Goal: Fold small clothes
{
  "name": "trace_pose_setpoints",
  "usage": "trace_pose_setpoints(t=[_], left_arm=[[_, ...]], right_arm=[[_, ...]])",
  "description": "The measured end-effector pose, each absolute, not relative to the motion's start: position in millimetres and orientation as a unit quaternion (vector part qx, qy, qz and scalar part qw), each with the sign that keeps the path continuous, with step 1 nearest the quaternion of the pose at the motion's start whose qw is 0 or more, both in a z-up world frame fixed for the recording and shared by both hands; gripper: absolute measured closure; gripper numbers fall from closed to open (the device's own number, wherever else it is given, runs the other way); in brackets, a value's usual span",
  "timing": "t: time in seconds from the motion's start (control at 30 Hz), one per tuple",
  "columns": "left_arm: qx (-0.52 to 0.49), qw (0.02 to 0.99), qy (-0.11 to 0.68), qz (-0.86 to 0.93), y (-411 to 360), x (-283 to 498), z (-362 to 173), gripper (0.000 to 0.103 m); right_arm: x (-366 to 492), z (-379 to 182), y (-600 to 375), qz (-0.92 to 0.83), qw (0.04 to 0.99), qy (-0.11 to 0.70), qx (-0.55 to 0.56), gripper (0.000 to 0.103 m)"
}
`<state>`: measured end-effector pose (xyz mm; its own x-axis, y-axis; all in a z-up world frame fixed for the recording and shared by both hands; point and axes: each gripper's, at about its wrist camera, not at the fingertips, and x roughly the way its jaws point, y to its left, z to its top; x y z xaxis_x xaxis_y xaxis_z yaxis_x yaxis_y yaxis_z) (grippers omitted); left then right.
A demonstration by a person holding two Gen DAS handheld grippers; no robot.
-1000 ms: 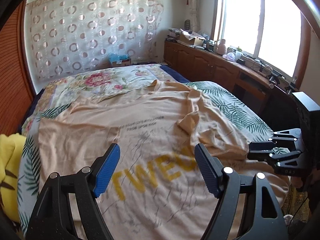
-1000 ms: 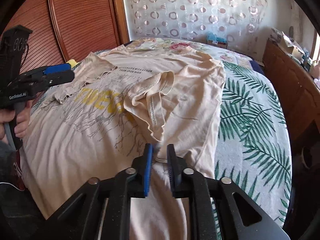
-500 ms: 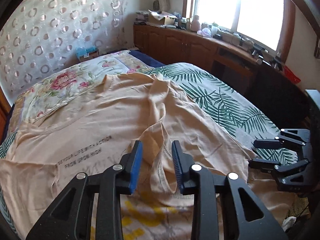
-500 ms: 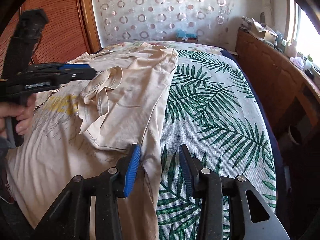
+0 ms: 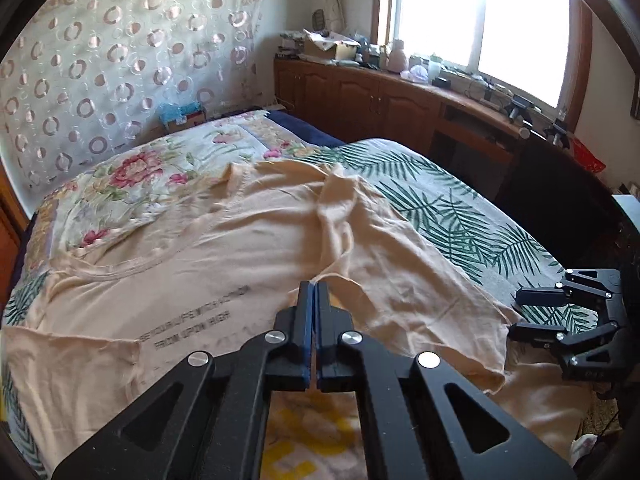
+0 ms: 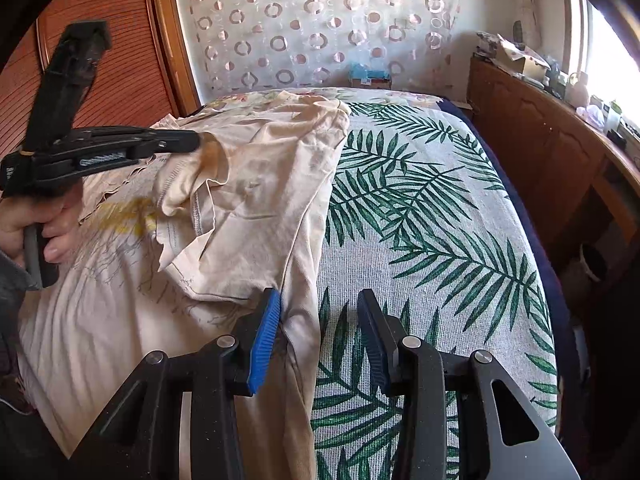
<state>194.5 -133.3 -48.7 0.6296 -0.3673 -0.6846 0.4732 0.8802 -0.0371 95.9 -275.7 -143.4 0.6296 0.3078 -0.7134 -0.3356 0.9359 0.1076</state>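
Note:
A beige t-shirt (image 5: 240,248) with yellow letters lies spread on the bed, one sleeve folded in over its front. My left gripper (image 5: 313,292) is shut on the hem of that sleeve. In the right wrist view the left gripper (image 6: 196,140) pinches the sleeve fabric (image 6: 208,168) and holds it slightly lifted. My right gripper (image 6: 320,320) stands open over the shirt's side edge (image 6: 304,280). That edge runs between its fingers, close to the left pad, and is not pinched. From the left wrist view the right gripper (image 5: 514,312) is at the shirt's right edge.
The bed has a palm-leaf cover (image 6: 420,220) and a floral sheet (image 5: 132,176) towards the head. A wooden cabinet (image 5: 360,92) with clutter runs under the window on the right. A slatted wooden door (image 6: 120,60) stands on the left. A hand (image 6: 36,220) holds the left gripper's handle.
My left gripper moved across the shirt to the folded sleeve and closed on it. My right gripper opened, let go of the fabric and shifted to the shirt's side edge.

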Motion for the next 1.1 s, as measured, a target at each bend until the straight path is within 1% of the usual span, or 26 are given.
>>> trace_pose_setpoints(t=[0.2, 0.4, 0.5, 0.6, 0.67, 0.7, 0.73, 0.77, 0.83, 1.0, 1.1], left_arm=[[0.063, 0.907, 0.366, -0.199, -98.9, 197.3, -54.0, 0.102], [0.063, 0.902, 0.386, -0.182, -83.0, 196.4, -66.0, 0.101], [0.055, 0.901, 0.388, -0.183, -76.3, 191.5, -68.4, 0.092], [0.060, 0.907, 0.379, -0.171, -71.0, 186.2, -62.6, 0.080], [0.055, 0.911, 0.372, -0.172, -65.2, 182.7, -57.3, 0.058], [0.051, 0.913, 0.367, -0.172, -61.4, 180.0, -54.4, 0.055], [0.048, 0.914, 0.365, -0.172, -57.8, 178.2, -51.9, 0.047], [0.045, 0.916, 0.360, -0.172, -54.1, 175.3, -48.7, 0.036], [0.041, 0.921, 0.350, -0.165, -47.3, 171.0, -45.1, 0.022], [0.029, 0.931, 0.337, -0.135, -29.9, 159.4, -41.3, 0.022], [0.014, 0.930, 0.343, -0.132, -19.7, 153.9, -43.0, 0.022]], right_arm=[[95.4, -143.5, -279.7, 0.173, 0.904, 0.391, -0.008, 0.061], [96.7, -143.2, -276.9, 0.176, 0.902, 0.393, -0.013, 0.061], [96.3, -143.4, -276.8, 0.177, 0.902, 0.393, -0.012, 0.061], [97.4, -143.4, -277.7, 0.177, 0.902, 0.394, -0.010, 0.061], [97.6, -143.7, -277.6, 0.177, 0.902, 0.394, -0.010, 0.061], [97.4, -143.7, -277.8, 0.177, 0.902, 0.394, -0.010, 0.061], [97.5, -143.8, -277.9, 0.177, 0.902, 0.394, -0.010, 0.061], [97.3, -143.8, -277.8, 0.177, 0.902, 0.394, -0.010, 0.061], [97.5, -144.0, -277.9, 0.178, 0.902, 0.394, -0.009, 0.061], [99.1, -144.3, -277.6, 0.177, 0.902, 0.394, -0.009, 0.061], [98.7, -144.9, -277.3, 0.177, 0.902, 0.394, -0.010, 0.061]])
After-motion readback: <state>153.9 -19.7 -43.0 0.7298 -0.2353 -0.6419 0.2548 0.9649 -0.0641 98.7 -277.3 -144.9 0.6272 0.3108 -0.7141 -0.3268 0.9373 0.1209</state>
